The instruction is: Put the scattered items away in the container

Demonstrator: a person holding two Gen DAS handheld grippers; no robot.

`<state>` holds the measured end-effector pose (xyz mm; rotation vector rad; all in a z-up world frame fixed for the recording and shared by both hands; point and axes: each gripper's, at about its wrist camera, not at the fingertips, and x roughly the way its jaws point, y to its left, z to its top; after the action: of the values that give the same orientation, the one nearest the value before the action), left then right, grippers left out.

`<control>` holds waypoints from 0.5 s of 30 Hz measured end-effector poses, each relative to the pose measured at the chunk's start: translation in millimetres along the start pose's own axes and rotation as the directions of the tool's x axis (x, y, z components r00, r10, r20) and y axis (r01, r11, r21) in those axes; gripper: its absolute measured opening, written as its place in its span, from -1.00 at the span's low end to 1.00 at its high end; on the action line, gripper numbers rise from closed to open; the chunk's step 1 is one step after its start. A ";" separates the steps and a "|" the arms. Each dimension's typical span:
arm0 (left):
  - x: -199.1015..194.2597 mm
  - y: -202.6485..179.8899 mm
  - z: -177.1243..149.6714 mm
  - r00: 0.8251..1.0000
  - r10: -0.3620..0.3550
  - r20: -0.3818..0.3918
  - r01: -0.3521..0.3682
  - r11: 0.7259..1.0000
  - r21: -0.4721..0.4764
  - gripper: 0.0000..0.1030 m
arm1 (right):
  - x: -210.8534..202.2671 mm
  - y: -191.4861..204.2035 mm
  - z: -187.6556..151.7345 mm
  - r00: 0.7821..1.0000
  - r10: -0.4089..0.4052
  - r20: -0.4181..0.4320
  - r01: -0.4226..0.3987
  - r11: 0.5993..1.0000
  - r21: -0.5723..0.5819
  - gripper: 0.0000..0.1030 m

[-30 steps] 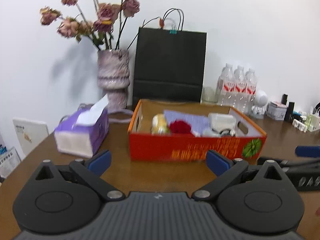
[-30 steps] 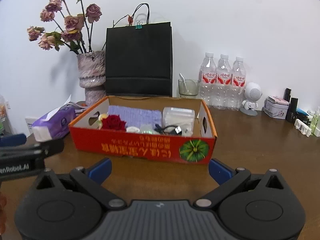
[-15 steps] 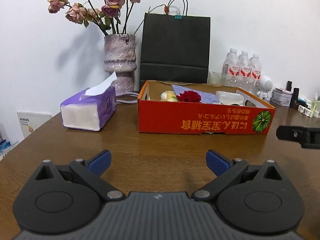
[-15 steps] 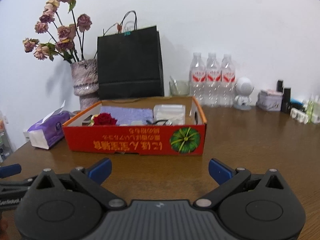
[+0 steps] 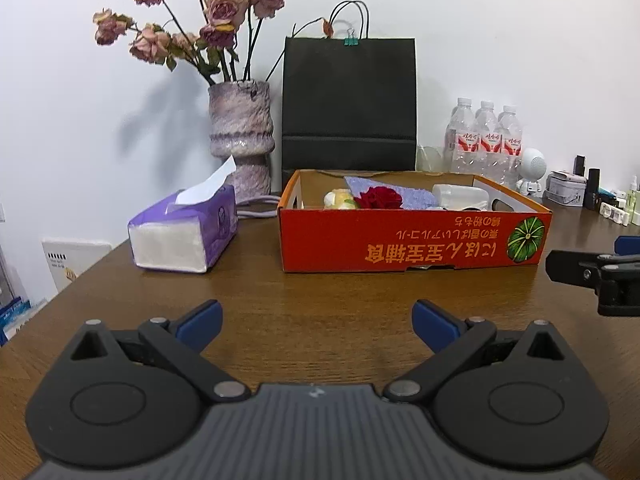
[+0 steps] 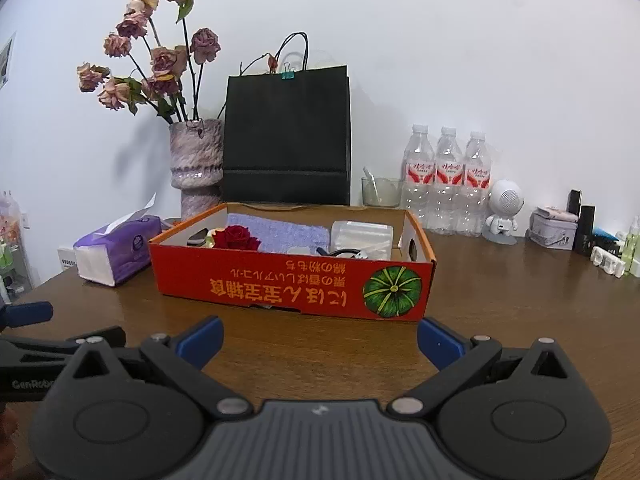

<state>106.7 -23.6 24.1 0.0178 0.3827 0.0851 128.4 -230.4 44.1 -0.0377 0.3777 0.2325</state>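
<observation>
An orange cardboard box (image 5: 412,238) (image 6: 292,284) stands on the brown table. Inside it lie a red rose (image 5: 378,197) (image 6: 235,237), a lilac cloth (image 6: 280,233), a clear plastic case (image 6: 360,234), a yellowish item (image 5: 338,199) and a dark cable (image 6: 348,253). My left gripper (image 5: 316,322) hangs open well in front of the box, nothing between its blue fingertips. My right gripper (image 6: 320,340) is open too, close before the box front. Each gripper shows at the edge of the other's view: the right gripper's finger (image 5: 588,272), the left gripper's finger (image 6: 36,344).
A purple tissue box (image 5: 184,236) (image 6: 116,250) sits left of the box. Behind stand a vase of dried roses (image 5: 240,140), a black paper bag (image 5: 348,108), three water bottles (image 6: 448,184), a glass (image 6: 378,192), a white robot figure (image 6: 504,212) and small cosmetics (image 6: 576,228).
Both grippers have pulled back from the box and dropped lower, so it now looks farther off and is seen more side-on. Their jaws stay open.
</observation>
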 end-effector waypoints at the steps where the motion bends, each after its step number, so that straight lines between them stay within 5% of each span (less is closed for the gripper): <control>1: -0.6 -0.3 0.0 1.000 0.001 0.004 -0.001 1.000 0.002 1.00 | -0.5 0.6 0.0 1.000 -0.002 0.003 0.002 1.000 -0.004 1.00; 15: -2.0 -0.6 0.0 1.000 0.012 0.014 -0.012 1.000 0.005 1.00 | -0.2 0.8 -1.8 1.000 0.003 -0.005 -0.003 1.000 -0.002 1.00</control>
<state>104.9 -24.4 24.8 0.0253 0.3686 0.0957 127.4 -229.8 42.5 -0.0395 0.3822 0.2361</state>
